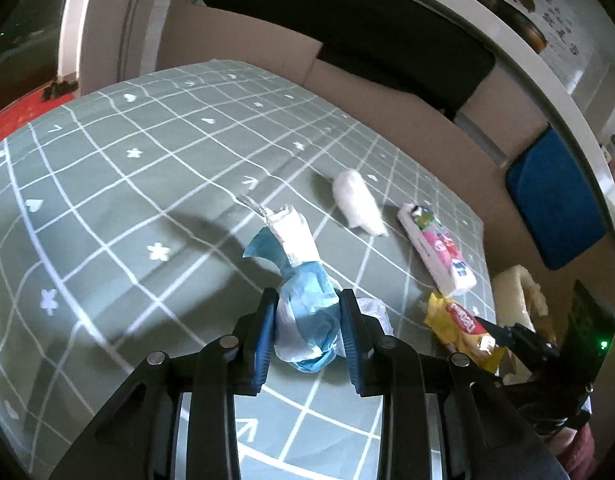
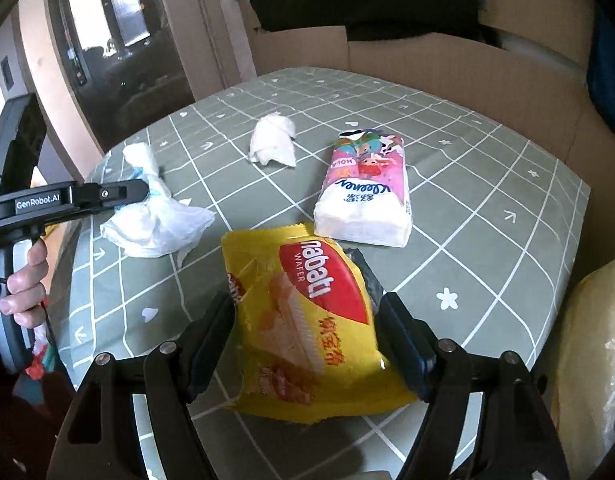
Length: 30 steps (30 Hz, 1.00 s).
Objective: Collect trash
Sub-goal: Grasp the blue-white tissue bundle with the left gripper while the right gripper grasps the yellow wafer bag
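The table (image 2: 487, 184) carries a green grid-pattern cloth. A yellow wafer packet (image 2: 307, 328) lies at the near edge. Just beyond it lies a tissue pack (image 2: 363, 196). A crumpled tissue (image 2: 273, 142) lies further beyond the packet. A blue-and-white wrapper (image 2: 155, 224) lies left of the packet.

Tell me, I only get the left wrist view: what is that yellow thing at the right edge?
Observer: A yellow packet reading "nabati wafer", lying on the table.
Operator: Is anything grabbing it?
Observer: Not yet. The right hand-held gripper straddles it, jaws wide, pads not pressing.
Operator: And who carries the gripper I look along?
Observer: A hand wrapped around the handle of the left hand-held gripper.
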Available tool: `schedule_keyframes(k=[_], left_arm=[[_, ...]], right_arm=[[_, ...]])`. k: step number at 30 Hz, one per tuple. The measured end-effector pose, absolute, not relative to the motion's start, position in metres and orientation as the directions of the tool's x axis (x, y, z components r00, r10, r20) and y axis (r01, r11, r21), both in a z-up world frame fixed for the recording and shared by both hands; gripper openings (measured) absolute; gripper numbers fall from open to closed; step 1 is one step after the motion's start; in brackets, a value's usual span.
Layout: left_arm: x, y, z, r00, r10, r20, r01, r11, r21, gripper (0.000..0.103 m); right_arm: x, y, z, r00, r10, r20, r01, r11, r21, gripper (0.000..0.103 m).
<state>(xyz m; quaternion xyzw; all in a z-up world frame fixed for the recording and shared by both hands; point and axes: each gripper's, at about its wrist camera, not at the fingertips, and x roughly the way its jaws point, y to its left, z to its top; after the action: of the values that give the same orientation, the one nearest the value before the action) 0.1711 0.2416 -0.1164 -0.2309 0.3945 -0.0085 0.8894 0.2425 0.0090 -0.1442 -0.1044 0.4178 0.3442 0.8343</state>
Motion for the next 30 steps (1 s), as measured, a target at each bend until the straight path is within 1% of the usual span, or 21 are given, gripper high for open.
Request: schedule_keyframes(k=[2,6,8,10,12,17,19,20,25,27,30], left_arm=[[0.171,0.237,-0.115,0.693,-0.189,-0.696,-0.157,0.902,-0.402,0.031],[0.169,0.23,-0.111,0.705,-0.17,-0.688,-0.141,0.918,-0.372,0.031],[0.168,0.23,-0.11,0.706,-0.167,-0.688,-0.142,0.919,-0.369,0.031],[0.168,0.23,-0.11,0.705,-0.166,-0.69,-0.147,0.917,-0.37,0.031],[0.168,0.231,-0.111,0.702,-0.166,-0.693,-0.15,0.916,-0.371,0.031],[0.167,0.229,-0.109,0.708,-0.157,-0.689,-0.145,0.922,-0.359,0.031],[0.167,0.228,-0.109,0.71,-0.153,-0.688,-0.144,0.924,-0.354,0.031],[0.166,0.227,-0.109,0.709,-0.151,-0.689,-0.146,0.924,-0.353,0.031],[0.164,0.226,-0.103,0.719,-0.142,-0.681,-0.142,0.928,-0.344,0.031],[0.162,0.222,-0.098,0.73,-0.135,-0.67,-0.132,0.934,-0.333,0.031],[0.16,0.214,-0.09,0.744,-0.134,-0.655,-0.11,0.942,-0.317,0.031]], right_arm=[[0.242,0.012,-0.145,0.41,0.482,-0.774,-0.672,0.734,0.101,0.08],[0.237,0.025,-0.147,0.399,0.434,-0.808,-0.719,0.694,0.018,0.088],[0.24,0.023,-0.146,0.383,0.449,-0.807,-0.714,0.699,0.051,0.09],[0.242,0.018,-0.145,0.387,0.469,-0.794,-0.694,0.715,0.084,0.086],[0.242,0.015,-0.144,0.42,0.449,-0.788,-0.674,0.736,0.06,0.073],[0.243,0.019,-0.139,0.451,0.438,-0.778,-0.672,0.74,0.027,0.072],[0.246,0.022,-0.14,0.438,0.447,-0.781,-0.685,0.728,0.032,0.064],[0.247,0.023,-0.139,0.431,0.447,-0.784,-0.689,0.724,0.034,0.058],[0.244,0.019,-0.126,0.468,0.456,-0.757,-0.669,0.742,0.033,0.053],[0.239,0.014,-0.119,0.485,0.459,-0.745,-0.66,0.75,0.032,0.046],[0.232,0.003,-0.108,0.505,0.464,-0.728,-0.646,0.763,0.039,0.042]])
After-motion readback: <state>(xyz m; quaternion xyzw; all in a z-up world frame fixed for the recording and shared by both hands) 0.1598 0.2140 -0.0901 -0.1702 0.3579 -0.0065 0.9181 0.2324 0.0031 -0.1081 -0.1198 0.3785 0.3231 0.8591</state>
